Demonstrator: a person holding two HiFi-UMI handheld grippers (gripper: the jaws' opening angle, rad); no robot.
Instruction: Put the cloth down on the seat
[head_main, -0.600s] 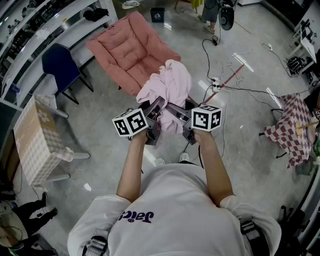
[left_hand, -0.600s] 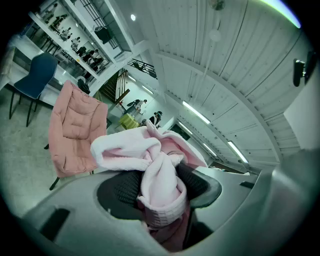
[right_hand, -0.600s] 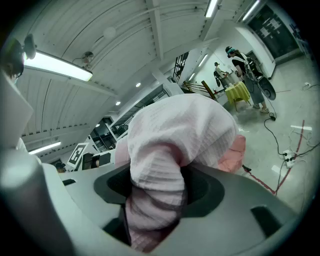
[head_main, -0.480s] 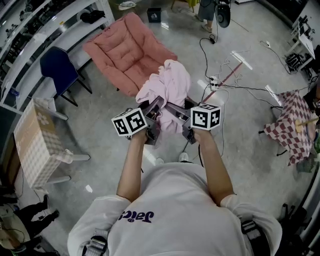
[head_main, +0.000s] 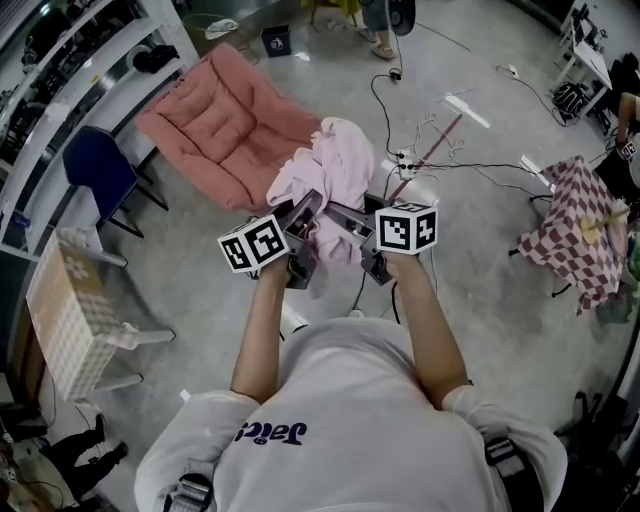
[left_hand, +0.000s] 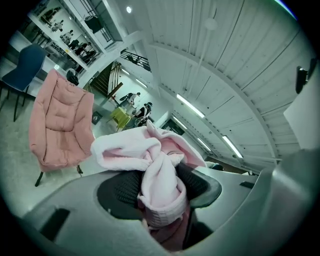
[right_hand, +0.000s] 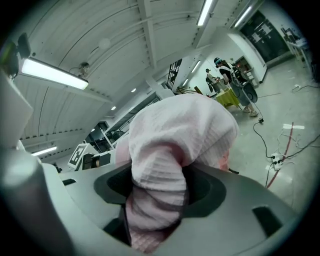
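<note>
A pale pink cloth (head_main: 335, 180) is bunched up in the air in front of the person, held by both grippers. My left gripper (head_main: 300, 215) is shut on a fold of the pink cloth (left_hand: 160, 185). My right gripper (head_main: 345, 220) is shut on another thick fold of the same cloth (right_hand: 160, 170). The seat, a pink padded lounge chair (head_main: 225, 125), lies up and to the left of the cloth on the floor, and the chair (left_hand: 60, 125) also appears at the left of the left gripper view. Both grippers are tilted upward toward the ceiling.
A dark blue chair (head_main: 95, 170) stands left of the lounge chair by white shelving (head_main: 70, 70). A checked box (head_main: 65, 310) is at the left. Cables and a power strip (head_main: 410, 160) lie on the floor to the right, with a checked cloth stand (head_main: 575, 230) beyond.
The person has stepped forward: the lounge chair and floor have slid down and left in the head view. Both grippers keep their hold on the cloth, close together as before.
</note>
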